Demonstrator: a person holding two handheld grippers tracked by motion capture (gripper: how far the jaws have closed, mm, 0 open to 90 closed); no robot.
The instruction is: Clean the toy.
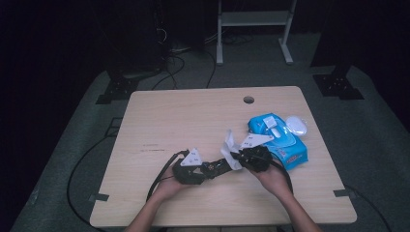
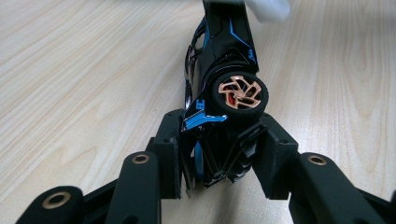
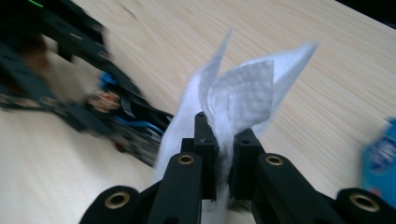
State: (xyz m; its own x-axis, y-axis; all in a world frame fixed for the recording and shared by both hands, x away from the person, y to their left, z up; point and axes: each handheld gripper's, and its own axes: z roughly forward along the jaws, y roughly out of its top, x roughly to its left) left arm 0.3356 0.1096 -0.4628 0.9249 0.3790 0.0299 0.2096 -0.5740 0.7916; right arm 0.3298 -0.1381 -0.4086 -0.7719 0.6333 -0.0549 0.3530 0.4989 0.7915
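Your left gripper (image 1: 205, 170), lower centre of the high view, has its jaws closed on the tail of a black and blue toy car (image 2: 219, 88). In the left gripper view the two black pads clamp the car's rear from both sides, low in the frame; the car lies on its side, one copper-spoked wheel (image 2: 239, 92) facing the camera just above the jaws, the body running up toward the top edge.

Your right gripper (image 1: 238, 157), just right of the left one in the high view, is pinched tight on a white wet wipe (image 3: 238, 100). In the right gripper view the wipe rises from between the nearly touching pads at centre frame and fans out in two folded flaps; the car appears blurred at middle left.

In the high view the wipe (image 1: 230, 147) meets the front end of the car between the two tools. Further right lies a blue wipe pack (image 1: 290, 150), beside it at upper right a white lid (image 1: 296, 125). Everything rests on a light wooden table (image 1: 169, 116).
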